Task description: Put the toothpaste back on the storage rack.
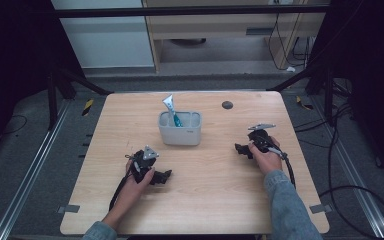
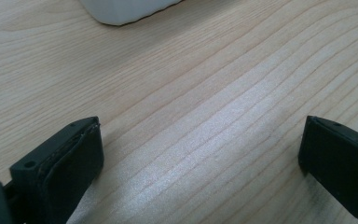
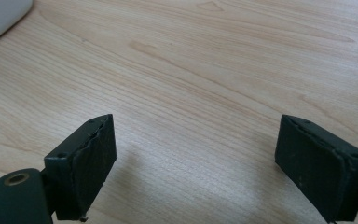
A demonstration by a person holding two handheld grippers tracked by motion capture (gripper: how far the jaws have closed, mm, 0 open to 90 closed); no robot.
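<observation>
A grey two-compartment holder stands at the middle of the wooden table. A white and blue tube leans upright in its left compartment. My left gripper rests low on the table in front of the holder and to its left, open, nothing between its jaws. In the left gripper view the gripper shows bare wood and the holder's base at the top. My right gripper sits to the right of the holder, open and empty. The right gripper view shows that gripper and the holder's corner.
A small dark round disc lies near the table's far edge. Dark stands and cables surround the table, and a metal rail runs along the floor at the left.
</observation>
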